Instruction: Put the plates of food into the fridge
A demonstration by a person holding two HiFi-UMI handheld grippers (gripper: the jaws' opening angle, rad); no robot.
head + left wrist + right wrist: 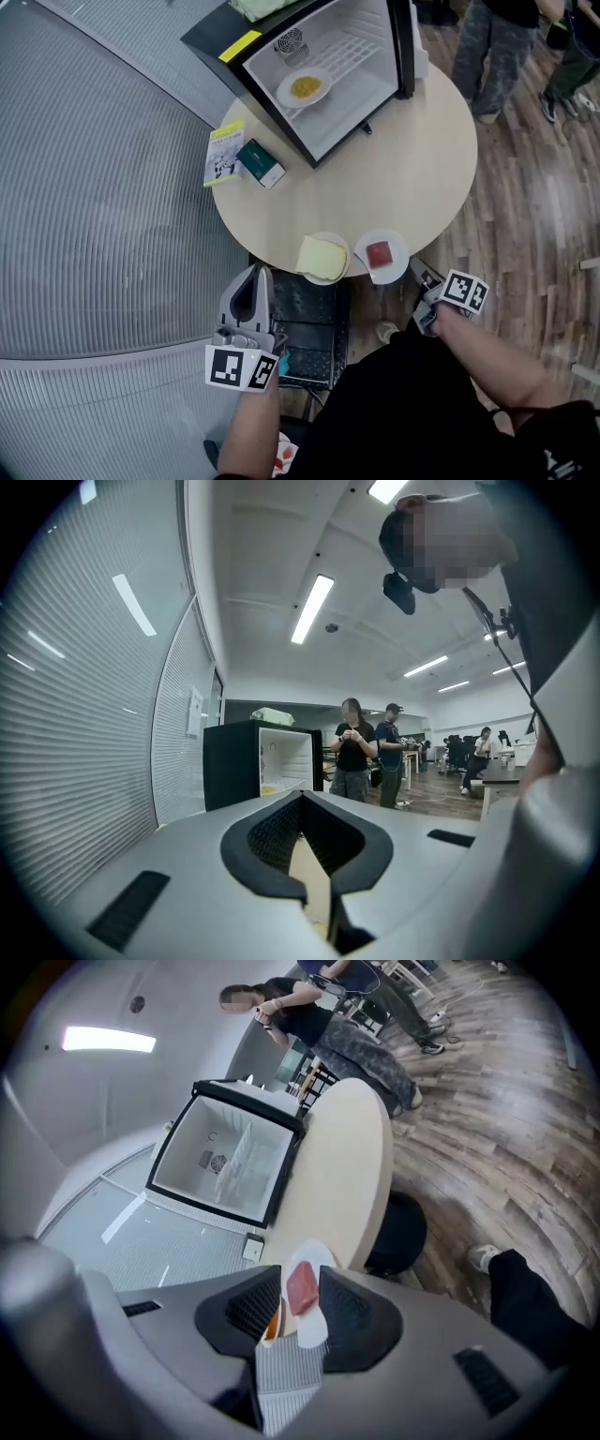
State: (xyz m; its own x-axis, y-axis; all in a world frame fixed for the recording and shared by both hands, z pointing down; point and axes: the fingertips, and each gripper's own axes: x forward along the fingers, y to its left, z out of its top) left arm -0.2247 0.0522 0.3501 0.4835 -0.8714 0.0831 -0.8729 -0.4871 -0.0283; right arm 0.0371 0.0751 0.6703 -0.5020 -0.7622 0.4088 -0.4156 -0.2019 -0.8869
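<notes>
Plates of food sit in two places: two at the near rim of the round table (394, 178) and one already inside the mini fridge (356, 103).

Nearest, below the table edge, the left gripper (260, 272) points toward the table with its jaw tips together and nothing between them. Its own view shows the tips (301, 797) meeting, with only a sliver of tabletop visible behind them.

To the right, the right gripper (424, 281) is angled at the red-food plate (397, 251). Its jaws stand partly apart. In the right gripper view, the plate and its red slab (302, 1288) lie in the gap between the jaws (300, 1283), and the pads are not pressing on it. The plate rests on the table, slightly overhanging the edge.

Just to the left of it, almost touching, is the second plate (344, 251). It carries a pale yellow slab (321, 258) that covers most of it.

The middle of the tabletop is bare. At its left edge a booklet (223, 153) and a small green box (260, 162) lie side by side.

At the far side the fridge stands with its door open. The third plate (286, 94), holding yellow food (305, 86), is on its floor, toward the left.

Beyond the table, people (487, 47) stand on the wooden floor (534, 206).
</notes>
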